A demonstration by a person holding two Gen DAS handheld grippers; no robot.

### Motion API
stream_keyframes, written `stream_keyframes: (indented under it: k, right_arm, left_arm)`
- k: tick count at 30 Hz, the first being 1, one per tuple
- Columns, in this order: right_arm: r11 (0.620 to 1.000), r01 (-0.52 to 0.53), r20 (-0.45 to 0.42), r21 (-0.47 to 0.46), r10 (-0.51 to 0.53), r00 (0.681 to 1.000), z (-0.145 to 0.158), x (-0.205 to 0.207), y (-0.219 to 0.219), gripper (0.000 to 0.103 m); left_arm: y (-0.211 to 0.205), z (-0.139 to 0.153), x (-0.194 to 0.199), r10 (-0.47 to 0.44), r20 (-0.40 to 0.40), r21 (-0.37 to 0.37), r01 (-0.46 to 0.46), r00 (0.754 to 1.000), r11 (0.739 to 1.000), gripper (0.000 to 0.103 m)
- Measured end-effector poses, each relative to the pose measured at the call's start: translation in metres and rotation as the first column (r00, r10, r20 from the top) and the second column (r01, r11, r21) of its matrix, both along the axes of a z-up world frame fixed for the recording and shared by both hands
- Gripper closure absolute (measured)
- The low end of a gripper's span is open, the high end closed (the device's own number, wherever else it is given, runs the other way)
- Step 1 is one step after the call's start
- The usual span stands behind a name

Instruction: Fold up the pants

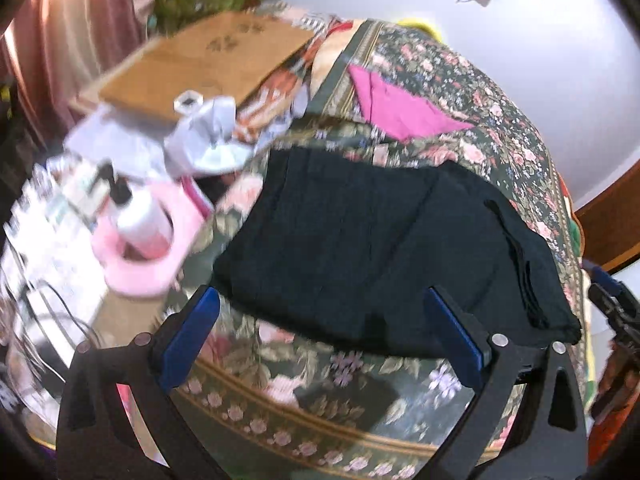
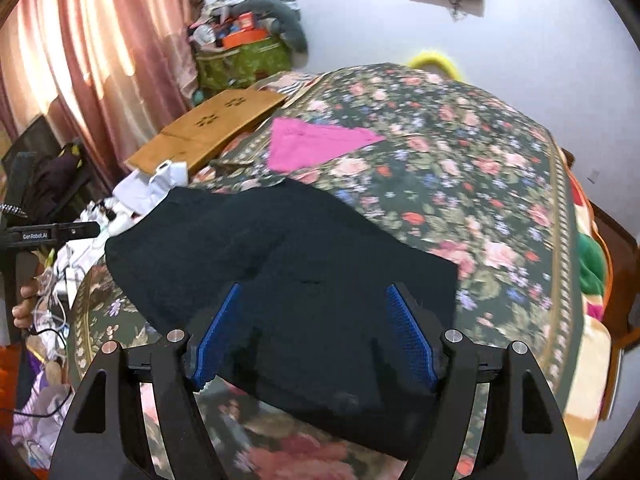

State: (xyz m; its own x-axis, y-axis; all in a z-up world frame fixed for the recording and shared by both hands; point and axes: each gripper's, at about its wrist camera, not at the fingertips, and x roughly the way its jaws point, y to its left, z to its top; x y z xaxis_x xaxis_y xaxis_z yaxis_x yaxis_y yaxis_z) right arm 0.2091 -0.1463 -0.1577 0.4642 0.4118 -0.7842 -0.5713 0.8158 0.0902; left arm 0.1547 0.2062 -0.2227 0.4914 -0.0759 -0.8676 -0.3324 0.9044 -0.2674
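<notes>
Black pants (image 1: 380, 248) lie folded into a compact stack on the floral bedspread (image 1: 460, 80), just ahead of both tools. Left gripper (image 1: 320, 336): jaws wide apart, nothing between them, pants edge just beyond the tips. Right gripper (image 2: 316, 332): jaws spread above the stack, holding nothing. Judgement: fold appears near done; next move calls for a final fold or smoothing.

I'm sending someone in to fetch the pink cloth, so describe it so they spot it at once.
Start from the bed under the dark green floral bedspread. The flat, bright magenta-pink folded cloth lies on it, beyond the black folded pants and just right of the tan wooden board. It is the only plain pink piece on the patterned cover, with one corner tapering to a point.
</notes>
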Motion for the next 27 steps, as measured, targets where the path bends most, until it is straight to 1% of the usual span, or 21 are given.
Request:
stream_keyframes:
  k: [1, 5, 6, 8, 9, 11, 15, 18, 24, 27]
  right_arm:
    - [1.000, -0.011, -0.008, -0.009, 0.011, 1.000, -0.004, 0.000, 0.006, 0.032]
    - [0.997, -0.050, -0.040, -0.055, 0.048, 0.998, -0.020, 0.000, 0.027, 0.032]
    - [0.995, -0.065, -0.047, -0.078, 0.061, 0.997, -0.025, 0.000, 0.033, 0.032]
    - [0.989, -0.092, -0.047, -0.115, 0.087, 0.995, -0.032, -0.003, 0.041, 0.032]
    - [0.986, -0.098, -0.041, -0.132, 0.093, 0.995, -0.034, -0.004, 0.044, 0.032]
    - [0.985, -0.100, -0.032, -0.141, 0.096, 0.995, -0.035, -0.005, 0.046, 0.032]
    - [0.990, -0.089, -0.084, -0.110, 0.080, 0.993, -0.038, -0.001, 0.041, 0.032]
    - [0.994, -0.079, -0.118, -0.070, 0.071, 0.990, -0.042, 0.000, 0.036, 0.032]
    - [0.995, -0.069, -0.108, -0.070, 0.061, 0.992, -0.045, -0.005, 0.039, 0.032]
    - [0.996, -0.066, -0.109, -0.062, 0.059, 0.992, -0.045, -0.005, 0.037, 0.032]
  left_arm:
    - [0.003, -0.007, -0.002, 0.003, -0.016, -0.029, -0.003, 1.000, 1.000, 0.000]
    - [0.005, -0.026, -0.008, 0.009, -0.068, -0.067, -0.013, 0.998, 0.998, 0.000]
    - [0.005, -0.032, -0.009, 0.010, -0.080, -0.088, -0.017, 0.997, 0.996, 0.000]
    - [0.005, -0.041, -0.009, 0.006, -0.100, -0.149, -0.021, 0.995, 0.989, 0.000]
    - [0.004, -0.047, -0.009, 0.000, -0.106, -0.195, -0.021, 0.994, 0.981, 0.000]
    - [0.004, -0.054, -0.009, -0.008, -0.110, -0.256, -0.021, 0.994, 0.967, 0.000]
    - [0.007, -0.059, -0.008, -0.003, -0.097, -0.304, -0.027, 0.995, 0.952, 0.000]
    - [0.014, -0.066, -0.003, 0.000, -0.093, -0.369, -0.035, 0.996, 0.929, 0.000]
    - [0.026, -0.081, 0.017, 0.000, -0.079, -0.490, -0.039, 0.997, 0.871, 0.000]
    - [0.027, -0.085, 0.028, -0.007, -0.078, -0.510, -0.034, 0.997, 0.860, 0.000]
